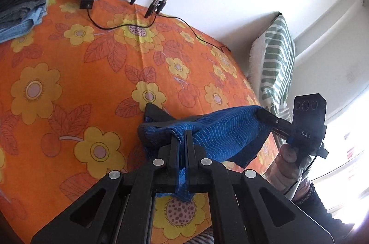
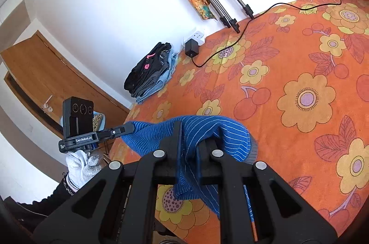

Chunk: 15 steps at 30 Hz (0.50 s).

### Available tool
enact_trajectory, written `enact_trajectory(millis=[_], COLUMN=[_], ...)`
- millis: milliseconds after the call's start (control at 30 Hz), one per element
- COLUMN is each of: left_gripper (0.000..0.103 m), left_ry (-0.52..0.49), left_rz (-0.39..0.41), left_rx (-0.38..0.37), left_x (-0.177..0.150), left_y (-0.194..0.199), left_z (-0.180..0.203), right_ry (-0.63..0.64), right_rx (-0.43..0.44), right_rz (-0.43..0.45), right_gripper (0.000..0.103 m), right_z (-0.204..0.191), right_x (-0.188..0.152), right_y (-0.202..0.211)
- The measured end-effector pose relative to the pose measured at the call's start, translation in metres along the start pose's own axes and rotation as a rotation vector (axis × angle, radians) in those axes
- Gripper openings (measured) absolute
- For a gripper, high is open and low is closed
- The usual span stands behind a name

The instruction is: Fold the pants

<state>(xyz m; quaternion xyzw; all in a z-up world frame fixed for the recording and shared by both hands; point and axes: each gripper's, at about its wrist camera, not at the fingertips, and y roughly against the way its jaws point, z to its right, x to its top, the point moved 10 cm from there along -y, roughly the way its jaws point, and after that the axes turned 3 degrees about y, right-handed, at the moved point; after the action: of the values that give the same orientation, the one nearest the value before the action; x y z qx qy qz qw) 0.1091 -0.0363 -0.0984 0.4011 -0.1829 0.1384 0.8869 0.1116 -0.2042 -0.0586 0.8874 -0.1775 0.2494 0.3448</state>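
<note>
Blue pants with thin white stripes (image 1: pixel 221 131) hang stretched between my two grippers, above the orange flowered bed sheet (image 1: pixel 69 82). My left gripper (image 1: pixel 182 135) is shut on one end, and cloth trails down between its fingers. In the left wrist view my right gripper (image 1: pixel 259 114) pinches the other end at the right. In the right wrist view the pants (image 2: pixel 207 128) drape over my right gripper (image 2: pixel 189 133), which is shut on a fold. Its right finger is partly hidden by cloth. My left gripper (image 2: pixel 130 127) holds the far left end, in a white-gloved hand (image 2: pixel 78 165).
A stack of folded clothes (image 2: pixel 150 73) lies at the bed's far corner by the wall. A power strip with a black adapter (image 2: pixel 192 45) and its cable (image 2: pixel 230 45) sit nearby. Metal stand legs (image 2: pixel 230 22) rest on the sheet. A green striped cushion (image 1: pixel 276 59) and a wooden door (image 2: pixel 46 73) flank the bed.
</note>
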Motion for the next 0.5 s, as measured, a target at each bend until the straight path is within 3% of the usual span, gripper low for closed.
enact_trajectory(millis=[300, 367, 433, 500], left_gripper=[0.002, 0.005, 0.016, 0.016], left_ry=[0.034, 0.04, 0.045, 0.046], left_rz=[-0.058, -0.083, -0.109, -0.115], left_rx=[-0.018, -0.033, -0.046, -0.033], left_x=[-0.02, -0.025, -0.032, -0.035], left_y=[-0.021, -0.024, -0.027, -0.031], left_z=[0.011, 0.014, 0.016, 0.015], right_ry=[-0.04, -0.041, -0.046, -0.064], right_rx=[-0.082, -0.097, -0.124, -0.15], right_rz=[-0.015, -0.02, -0.03, -0.041], right_gripper=[0.01, 0.01, 0.01, 0.01], right_z=[0.039, 0.045, 0.053, 0.065], right_x=[0.003, 0.004, 0.005, 0.005], right_y=[-0.002, -0.003, -0.006, -0.008])
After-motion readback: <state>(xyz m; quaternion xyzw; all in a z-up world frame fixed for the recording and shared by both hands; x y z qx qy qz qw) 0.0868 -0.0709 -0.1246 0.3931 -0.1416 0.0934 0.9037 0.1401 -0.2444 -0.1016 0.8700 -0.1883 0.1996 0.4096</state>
